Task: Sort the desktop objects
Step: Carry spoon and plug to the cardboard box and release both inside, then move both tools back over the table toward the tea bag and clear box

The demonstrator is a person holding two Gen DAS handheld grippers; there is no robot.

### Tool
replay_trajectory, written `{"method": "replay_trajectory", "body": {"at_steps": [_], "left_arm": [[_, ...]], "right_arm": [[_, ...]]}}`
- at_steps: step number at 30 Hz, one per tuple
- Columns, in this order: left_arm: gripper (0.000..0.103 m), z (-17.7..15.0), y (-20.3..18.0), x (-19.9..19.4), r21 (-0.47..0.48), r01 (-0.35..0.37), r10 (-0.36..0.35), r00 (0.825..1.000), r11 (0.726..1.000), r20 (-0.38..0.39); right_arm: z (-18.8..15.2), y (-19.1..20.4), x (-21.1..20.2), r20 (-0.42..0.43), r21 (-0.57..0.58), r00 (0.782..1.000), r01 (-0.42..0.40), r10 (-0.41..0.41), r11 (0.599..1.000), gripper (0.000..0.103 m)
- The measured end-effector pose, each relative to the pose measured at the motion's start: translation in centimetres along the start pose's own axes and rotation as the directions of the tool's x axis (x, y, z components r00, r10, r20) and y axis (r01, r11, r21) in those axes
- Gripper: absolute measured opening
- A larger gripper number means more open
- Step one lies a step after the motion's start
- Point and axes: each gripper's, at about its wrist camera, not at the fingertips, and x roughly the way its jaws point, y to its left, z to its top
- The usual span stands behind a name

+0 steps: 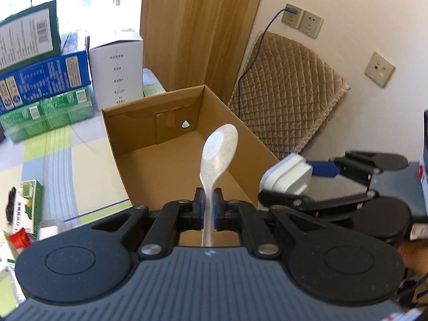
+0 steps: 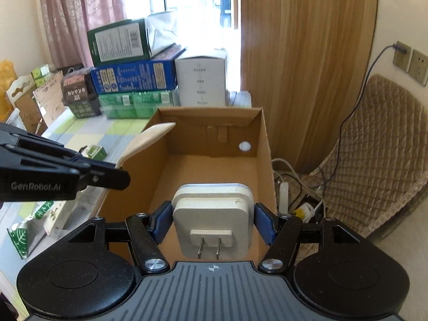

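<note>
My left gripper is shut on the handle of a white speckled spoon, whose bowl points up over the open cardboard box. My right gripper is shut on a white plug adapter, prongs facing the camera, held above the near end of the same box. In the left wrist view the right gripper with the adapter sits just right of the box. From the right wrist view the left gripper and the spoon hang over the box's left wall.
Stacked green, blue and white cartons stand behind the box on the checked tablecloth. Small packets lie at the left. A quilted brown chair, a wooden panel, wall sockets and floor cables are at the right.
</note>
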Motion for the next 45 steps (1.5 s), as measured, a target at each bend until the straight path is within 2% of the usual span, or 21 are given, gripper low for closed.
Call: {"method": "replay_trajectory", "body": {"at_steps": [5, 7, 10, 14, 18, 24, 27, 28, 31, 36, 42, 45], "left_arm": [[0.004, -0.4, 0.4, 1.6, -0.004, 0.011, -0.011, 1.0, 1.0, -0.017], [0.013, -0.7, 0.7, 1.8, -0.008, 0.006, -0.006, 1.0, 1.0, -0.014], [0.015, -1.2, 0.9, 1.7, 0.013, -0.027, 0.027, 1.0, 1.0, -0.01], [0.015, -1.9, 2.0, 0.5, 0.004, -0.044, 0.044, 0.999, 0.999, 0.002], [0.022, -2.7, 2.8, -1.2, 0.003, -0.066, 0.066, 0.998, 0.998, 0.022], [0.029, -4.3, 3.6, -3.9, 0.002, -0.105, 0.104, 0.993, 0.995, 0.051], [0.038, -5.8, 4.1, -5.6, -0.006, -0.112, 0.112, 0.991, 0.994, 0.069], [0.046, -6.3, 4.3, -6.2, -0.014, -0.112, 0.113, 0.991, 0.994, 0.075], [0.064, -8.2, 4.8, -7.9, -0.035, -0.134, 0.136, 0.987, 0.99, 0.08], [0.082, -11.5, 5.4, -10.4, -0.068, -0.169, 0.174, 0.982, 0.983, 0.076], [0.093, -15.5, 6.6, -13.9, -0.124, -0.198, 0.21, 0.973, 0.972, 0.095], [0.095, -17.4, 7.6, -15.6, -0.144, -0.227, 0.241, 0.967, 0.963, 0.088]], "right_arm": [[-0.5, -0.5, 1.0, -0.025, 0.013, 1.0, -0.004, 0.004, 1.0, 0.062], [-0.8, -0.6, 1.3, -0.032, 0.013, 0.999, -0.006, 0.006, 1.0, 0.062], [-0.9, -0.3, 1.6, -0.04, 0.009, 0.999, -0.009, 0.01, 1.0, 0.062], [-1.0, 0.0, 2.0, -0.044, 0.005, 0.999, -0.014, 0.014, 1.0, 0.062], [-0.9, 0.2, 2.1, -0.02, 0.02, 1.0, -0.018, 0.018, 1.0, 0.063], [-0.8, 0.2, 0.7, 0.026, 0.054, 0.999, -0.024, 0.022, 0.998, 0.071], [-1.3, 0.3, -0.9, 0.056, 0.078, 0.998, -0.028, 0.024, 0.997, 0.076], [-1.7, 0.4, -1.5, 0.066, 0.09, 0.997, -0.031, 0.025, 0.995, 0.081], [-2.9, 1.3, -3.2, 0.085, 0.112, 0.996, -0.048, 0.038, 0.993, 0.086], [-5.1, 3.9, -5.9, 0.104, 0.127, 0.993, -0.077, 0.064, 0.989, 0.092], [-7.4, 8.2, -8.5, 0.123, 0.143, 0.987, -0.125, 0.107, 0.982, 0.101], [-8.4, 10.4, -9.1, 0.112, 0.129, 0.985, -0.149, 0.135, 0.98, 0.101]]}}
